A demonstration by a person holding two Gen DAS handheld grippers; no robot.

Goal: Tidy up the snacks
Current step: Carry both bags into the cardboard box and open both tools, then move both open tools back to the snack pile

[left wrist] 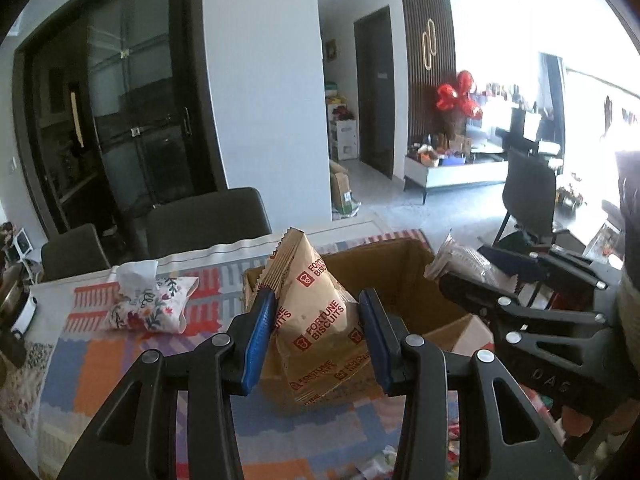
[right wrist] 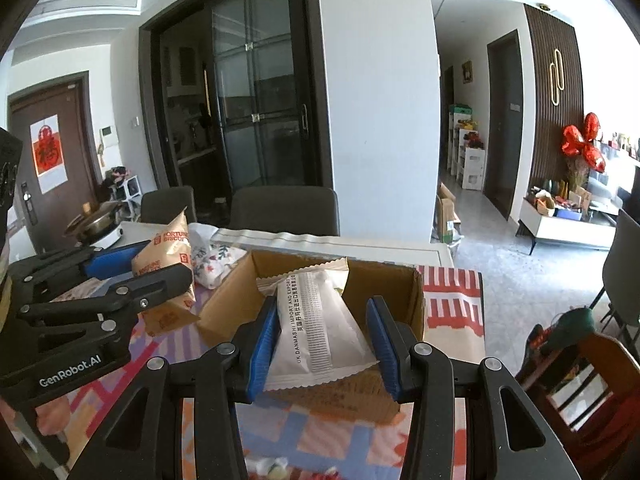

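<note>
Both packets were mid-transfer: the left gripper (left wrist: 318,332) clamped a Fortune Biscuits bag (left wrist: 316,312), the right gripper (right wrist: 324,340) a white snack packet (right wrist: 320,320) — the cardboard box (right wrist: 384,280) looked nearly empty, loose snacks remaining.

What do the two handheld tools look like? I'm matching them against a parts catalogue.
Both are the same design. The left tool has matte black linkage arms joined by round silver pivot pins, with triangular cutouts in the outer arms and ribbed blue pads lining its fingers. The right tool matches it. The left body reads "GenRobot.AI" in white in the right wrist view. No cables show.
</note>
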